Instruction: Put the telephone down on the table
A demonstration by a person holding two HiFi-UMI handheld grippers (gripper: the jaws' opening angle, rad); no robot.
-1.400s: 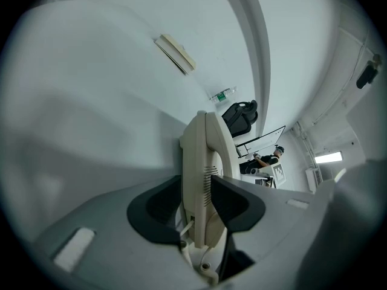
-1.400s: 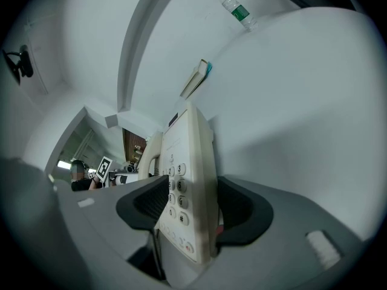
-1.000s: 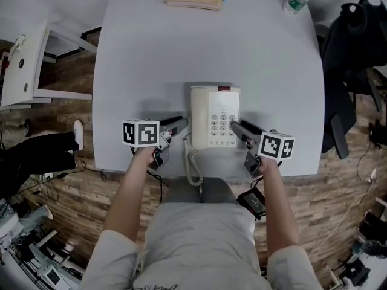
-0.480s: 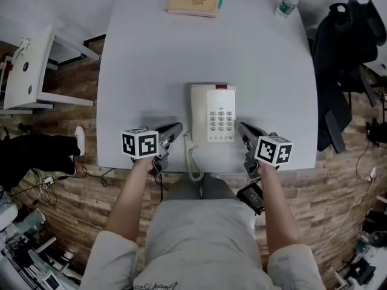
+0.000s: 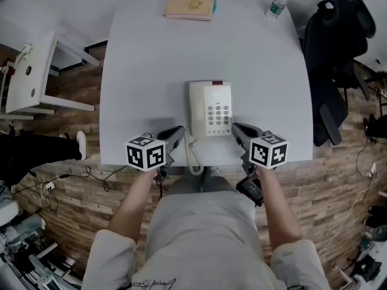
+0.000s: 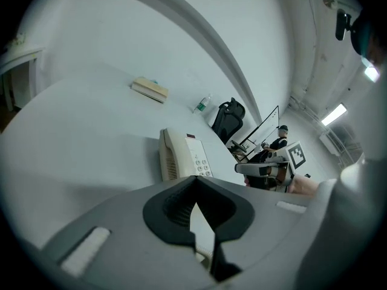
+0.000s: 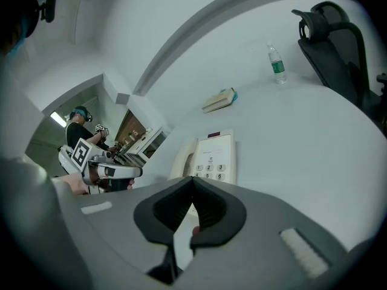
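A pale grey bench (image 5: 151,53) fills the head view, over a wood-plank floor, with a book (image 5: 190,6) and a bottle (image 5: 277,2) at its far edge and a dark chair (image 5: 335,59) off to my right. The phone (image 5: 210,107) lies flat on the bench near the front edge, keypad up, handset in its cradle on the left side, and its coiled cord (image 5: 193,159) hangs over the front edge. My left gripper (image 5: 178,130) and right gripper (image 5: 237,127) sit either side of the phone's near end, both apart from it and above the bench edge. In the left gripper view my jaws are pressed together with nothing between them. The phone rests on the bench ahead, clear of the jaws, and my other gripper shows off to the right. In the right gripper view the jaws have just closed and meet on nothing, with the phone on the bench beyond them. As I read it, the job is as good as done, since the phone is down, level and untouched by either gripper. All that is left is to draw my grippers away and keep them clear of the dangling cord.
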